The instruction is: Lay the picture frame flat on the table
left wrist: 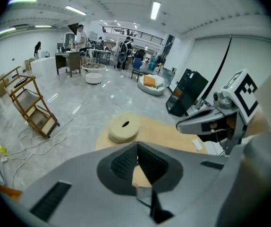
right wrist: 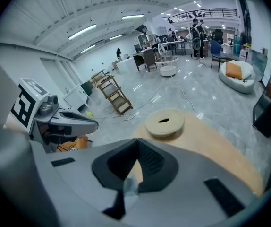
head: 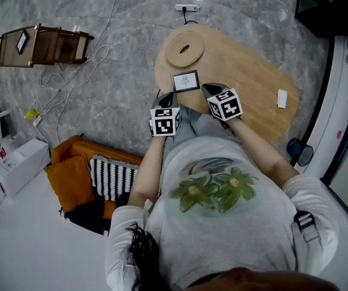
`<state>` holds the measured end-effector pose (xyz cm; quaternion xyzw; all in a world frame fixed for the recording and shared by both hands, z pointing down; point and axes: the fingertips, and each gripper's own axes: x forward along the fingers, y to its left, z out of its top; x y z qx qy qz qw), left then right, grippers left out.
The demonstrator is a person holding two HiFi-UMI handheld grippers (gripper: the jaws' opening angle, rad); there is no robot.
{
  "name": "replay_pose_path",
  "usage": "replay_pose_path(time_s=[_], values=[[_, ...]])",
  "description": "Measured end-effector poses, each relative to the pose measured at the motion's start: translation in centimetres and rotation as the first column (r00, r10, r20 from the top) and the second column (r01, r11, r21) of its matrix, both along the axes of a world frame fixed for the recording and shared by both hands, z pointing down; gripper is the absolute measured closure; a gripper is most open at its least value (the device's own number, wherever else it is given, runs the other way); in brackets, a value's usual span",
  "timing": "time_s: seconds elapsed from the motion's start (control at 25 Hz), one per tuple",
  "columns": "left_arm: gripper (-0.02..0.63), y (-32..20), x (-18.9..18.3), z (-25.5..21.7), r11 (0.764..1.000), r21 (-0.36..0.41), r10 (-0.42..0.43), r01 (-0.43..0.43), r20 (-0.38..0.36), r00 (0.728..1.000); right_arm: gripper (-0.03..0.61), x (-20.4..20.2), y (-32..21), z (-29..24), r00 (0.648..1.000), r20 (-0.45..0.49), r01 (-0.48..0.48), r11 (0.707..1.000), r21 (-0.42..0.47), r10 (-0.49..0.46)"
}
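Observation:
The small dark-rimmed picture frame [head: 185, 80] is on the oval wooden table [head: 253, 83], near its front edge, with its face showing towards me. My left gripper [head: 168, 96] is just left of the frame's near corner, jaws shut tip to tip [left wrist: 137, 148]. My right gripper [head: 209, 88] is just right of the frame, its jaws also shut [right wrist: 138, 148]. A sliver of the frame [left wrist: 144, 195] shows through the gap behind the left tips. Nothing is visibly pinched in either gripper.
A round wooden disc with a slot [head: 185, 48] lies behind the frame. A small white object [head: 282, 98] lies at the table's right end. On the floor are a tipped wooden rack [head: 40, 44], loose cables [head: 71, 83] and an orange cushion [head: 74, 177].

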<state>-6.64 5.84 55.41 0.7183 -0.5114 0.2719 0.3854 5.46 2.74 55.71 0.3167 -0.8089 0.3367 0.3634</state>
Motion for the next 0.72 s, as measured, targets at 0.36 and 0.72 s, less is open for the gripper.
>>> replay_pose_path(time_s=[0.36, 0.72], values=[[0.598, 1.3, 1.0, -1.9, 1.0, 0.02, 0.002, -0.002, -0.001, 1.0, 0.572, 1.3, 0.7, -2.2, 1.0, 0.0, 0.021, 0.999, 0.029, -0.021], [0.598, 0.9, 0.2, -1.9, 0.999, 0.029, -0.024, 0.023, 0.021, 0.999, 0.572, 2.9, 1.0, -2.1, 1.0, -0.01, 0.014, 0.999, 0.03, -0.014]])
